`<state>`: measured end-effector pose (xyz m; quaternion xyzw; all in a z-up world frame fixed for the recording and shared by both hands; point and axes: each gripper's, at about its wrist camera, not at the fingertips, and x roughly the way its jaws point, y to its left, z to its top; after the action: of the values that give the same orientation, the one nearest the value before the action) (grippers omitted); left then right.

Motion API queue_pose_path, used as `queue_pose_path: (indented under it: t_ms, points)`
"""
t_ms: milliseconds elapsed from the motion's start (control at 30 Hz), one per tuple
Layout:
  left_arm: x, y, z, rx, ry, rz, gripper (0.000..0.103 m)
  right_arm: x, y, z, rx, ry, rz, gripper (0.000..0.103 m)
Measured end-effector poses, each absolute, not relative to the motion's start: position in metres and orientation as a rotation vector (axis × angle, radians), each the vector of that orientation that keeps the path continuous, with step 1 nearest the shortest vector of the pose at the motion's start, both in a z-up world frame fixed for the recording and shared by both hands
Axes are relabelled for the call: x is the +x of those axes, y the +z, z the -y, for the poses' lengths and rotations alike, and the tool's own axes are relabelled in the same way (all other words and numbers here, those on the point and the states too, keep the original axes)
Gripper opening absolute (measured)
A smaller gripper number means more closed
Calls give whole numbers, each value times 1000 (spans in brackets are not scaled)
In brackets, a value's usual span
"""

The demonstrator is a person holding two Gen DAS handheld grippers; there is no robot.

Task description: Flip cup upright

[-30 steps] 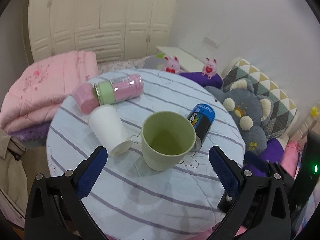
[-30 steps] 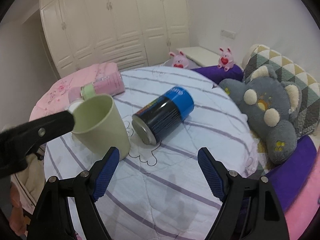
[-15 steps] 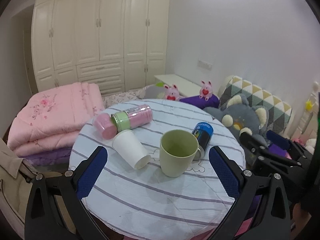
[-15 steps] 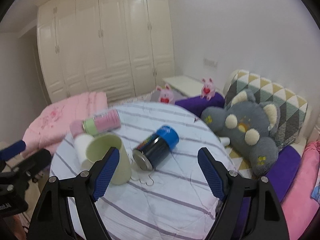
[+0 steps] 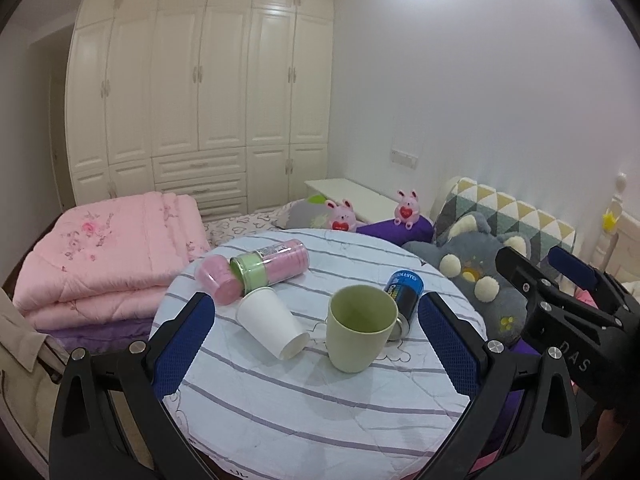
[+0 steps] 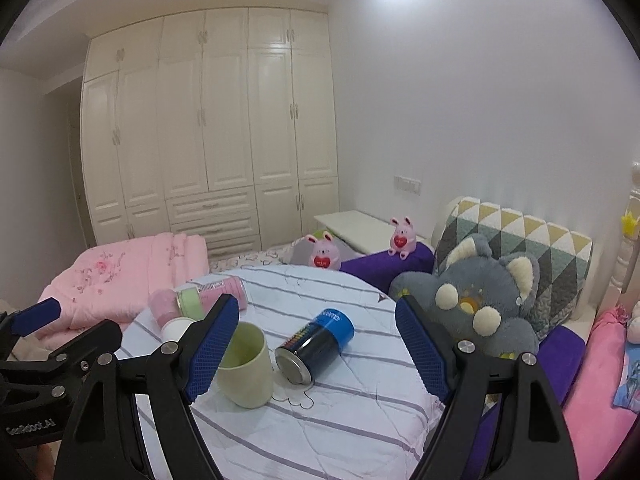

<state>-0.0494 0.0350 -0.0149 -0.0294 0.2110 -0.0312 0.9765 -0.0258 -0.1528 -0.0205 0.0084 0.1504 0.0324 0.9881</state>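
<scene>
Bedroom: your round tabletop [image 5: 304,408], under a white cloth with grey stripes, stands before a cream wardrobe [image 5: 200,92].

On it you have one green cup [image 5: 357,328], one white paper cup [image 5: 270,324], one dark can with a blue end [image 6: 316,344] and one pink canister [image 5: 256,270].

The green cup stands upright near the middle, mouth up, long axis vertical, the can just behind it. The other three lie on their sides.

Your left tool [image 5: 316,348] and right tool [image 6: 312,354] are both spread wide, holding nothing.
</scene>
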Motion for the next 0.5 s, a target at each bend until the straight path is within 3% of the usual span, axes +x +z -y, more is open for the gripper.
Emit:
queue_pose_path:
  t_ms: [500]
  points:
    - [-48,-6,-36,-63,-121,-372,103,-43,-9,143,-10,36,-196,82]
